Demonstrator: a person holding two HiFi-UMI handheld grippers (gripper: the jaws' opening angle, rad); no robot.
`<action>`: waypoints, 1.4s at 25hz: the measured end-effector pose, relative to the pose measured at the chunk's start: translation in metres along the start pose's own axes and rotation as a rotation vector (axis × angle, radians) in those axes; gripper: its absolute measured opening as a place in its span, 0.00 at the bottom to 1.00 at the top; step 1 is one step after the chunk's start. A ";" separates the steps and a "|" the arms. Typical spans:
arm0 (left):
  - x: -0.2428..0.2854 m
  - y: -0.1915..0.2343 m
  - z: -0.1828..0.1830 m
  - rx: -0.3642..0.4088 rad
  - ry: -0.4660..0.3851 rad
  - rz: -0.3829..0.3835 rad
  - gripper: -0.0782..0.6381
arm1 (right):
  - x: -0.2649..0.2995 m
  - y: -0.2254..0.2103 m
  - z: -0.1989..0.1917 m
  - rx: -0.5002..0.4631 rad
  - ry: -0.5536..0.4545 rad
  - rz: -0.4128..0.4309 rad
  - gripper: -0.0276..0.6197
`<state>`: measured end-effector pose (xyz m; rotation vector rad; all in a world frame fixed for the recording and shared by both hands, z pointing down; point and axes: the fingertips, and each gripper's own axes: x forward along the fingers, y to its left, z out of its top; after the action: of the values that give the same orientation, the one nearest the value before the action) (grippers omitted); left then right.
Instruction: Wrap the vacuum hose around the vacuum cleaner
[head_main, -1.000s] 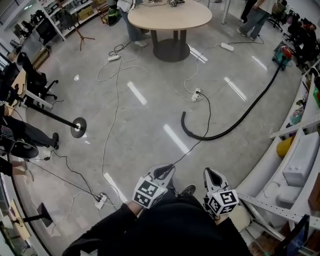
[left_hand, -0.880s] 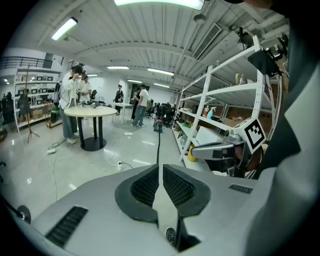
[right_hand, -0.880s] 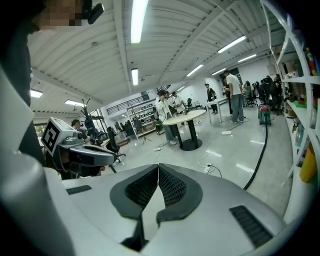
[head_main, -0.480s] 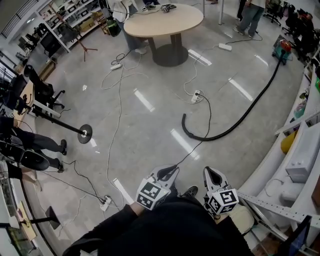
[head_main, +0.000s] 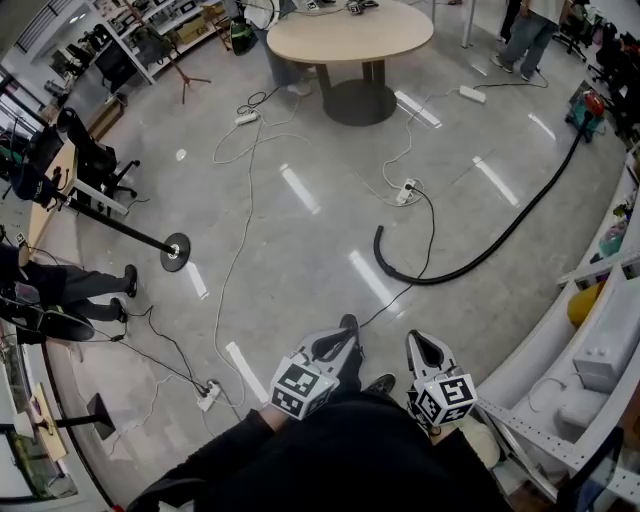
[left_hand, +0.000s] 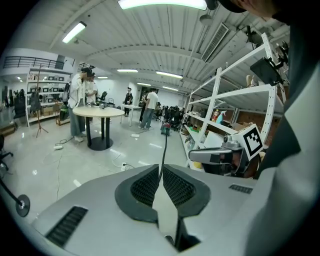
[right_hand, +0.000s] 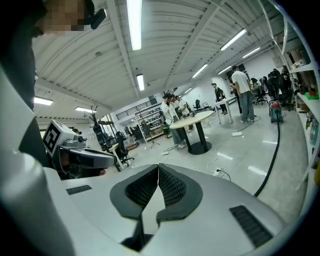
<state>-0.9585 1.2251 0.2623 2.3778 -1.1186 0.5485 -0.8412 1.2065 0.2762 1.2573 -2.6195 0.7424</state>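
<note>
While the left gripper (head_main: 346, 324) and right gripper (head_main: 416, 341) are closed on nothing and the vacuum hose (head_main: 480, 255) trails across the floor (head_main: 290, 270) to the vacuum cleaner (head_main: 590, 105) at its far-right edge, the loose cables (head_main: 393, 297) lying between could snag feet.

Bright, even light from ceiling strip lamps (right_hand: 133, 25); white glare streaks shine on the glossy floor (head_main: 285, 250), edges bow fisheye-style, gripper views dark at corners

Vacuum cleaner (head_main: 588, 104) tiny near right edge; hose (head_main: 430, 283) junction unclear.
</note>
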 end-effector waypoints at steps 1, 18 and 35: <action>0.006 0.009 0.003 -0.006 0.000 -0.006 0.16 | 0.009 -0.003 0.003 -0.003 0.007 -0.003 0.06; 0.123 0.160 0.064 0.023 0.080 -0.190 0.16 | 0.170 -0.063 0.037 0.064 0.175 -0.079 0.07; 0.299 0.208 0.113 0.001 0.225 0.012 0.16 | 0.324 -0.231 0.030 0.043 0.358 0.187 0.27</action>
<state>-0.9282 0.8618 0.3752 2.2449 -1.0318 0.7987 -0.8696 0.8451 0.4432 0.8026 -2.4532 0.9583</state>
